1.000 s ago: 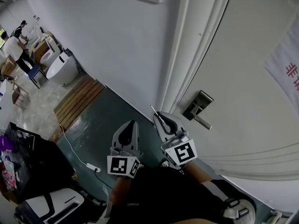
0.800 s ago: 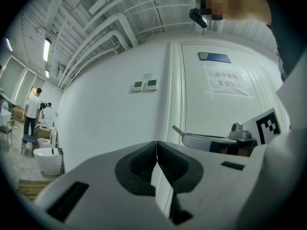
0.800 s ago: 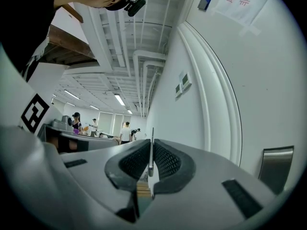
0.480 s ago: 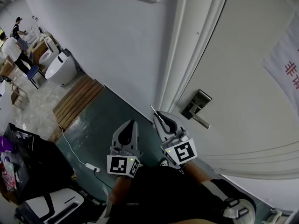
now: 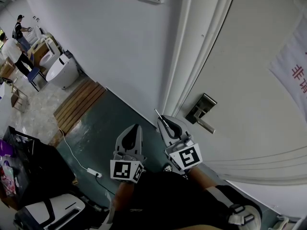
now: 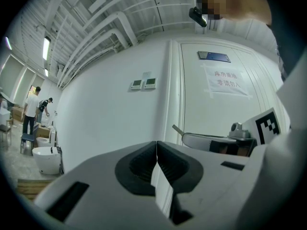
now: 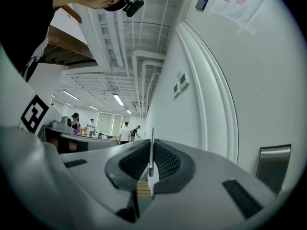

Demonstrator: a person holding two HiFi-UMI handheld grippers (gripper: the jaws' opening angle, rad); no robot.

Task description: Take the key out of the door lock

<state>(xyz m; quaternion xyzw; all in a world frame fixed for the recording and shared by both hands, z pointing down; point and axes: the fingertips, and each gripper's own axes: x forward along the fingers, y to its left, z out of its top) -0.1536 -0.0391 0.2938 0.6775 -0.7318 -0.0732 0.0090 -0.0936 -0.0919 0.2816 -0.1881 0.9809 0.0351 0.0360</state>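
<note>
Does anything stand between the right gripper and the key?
Nothing visible does. The right gripper is shut on the key, whose blade sticks out past the jaw tips, clear of the door lock.

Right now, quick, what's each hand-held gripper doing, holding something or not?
Left hand-held gripper: closed, holding nothing.
Right hand-held gripper: closed on the key.

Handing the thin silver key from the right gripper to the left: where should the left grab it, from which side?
Grip the thin silver key by the bare length jutting past the right gripper's tips; the rest sits clamped between its pads. Probably come head-on from beyond the tip, with the left gripper opened first, since it is shut.
</note>
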